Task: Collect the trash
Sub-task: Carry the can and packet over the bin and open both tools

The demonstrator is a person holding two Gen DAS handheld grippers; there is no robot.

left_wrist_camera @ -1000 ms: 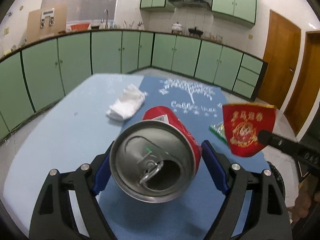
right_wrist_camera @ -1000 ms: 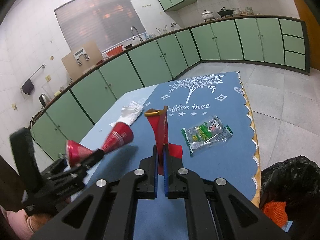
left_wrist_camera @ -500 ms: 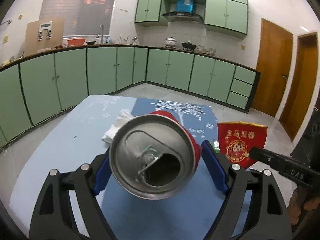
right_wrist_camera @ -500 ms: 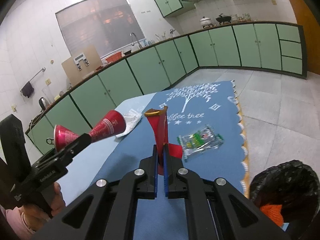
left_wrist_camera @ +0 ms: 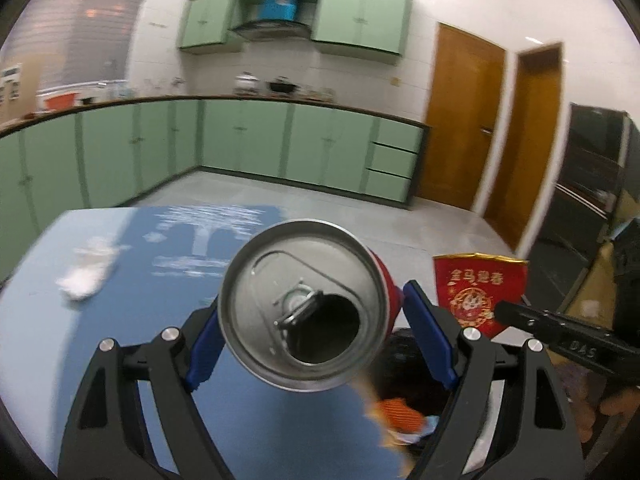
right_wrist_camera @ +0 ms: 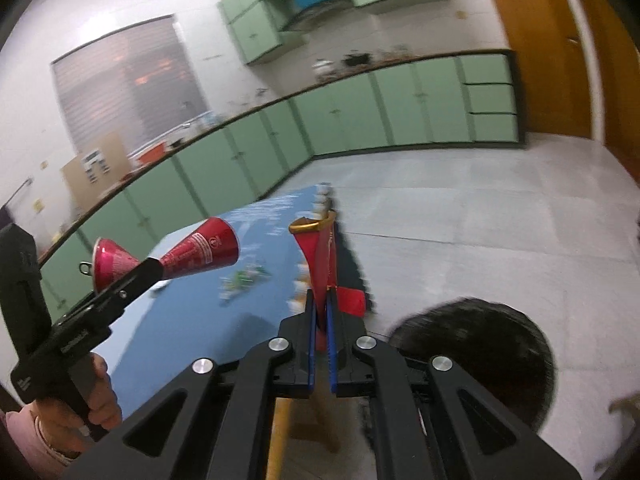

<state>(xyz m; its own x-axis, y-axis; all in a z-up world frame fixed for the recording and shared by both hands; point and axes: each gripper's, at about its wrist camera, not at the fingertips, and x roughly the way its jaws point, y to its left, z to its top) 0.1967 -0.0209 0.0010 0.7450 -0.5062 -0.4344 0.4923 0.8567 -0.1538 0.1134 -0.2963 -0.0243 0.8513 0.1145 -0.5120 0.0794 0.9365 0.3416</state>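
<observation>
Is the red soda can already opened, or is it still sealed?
Opened. The can in the left gripper has its tab lifted beside a dark open mouth hole.

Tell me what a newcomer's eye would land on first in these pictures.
The open can fills the middle of the left wrist view, clamped between the left tool's blue pads, its mouth facing the camera. Beside it, the right tool pinches a red packet upright. Below both, past the table edge, sits a black trash bag.
</observation>
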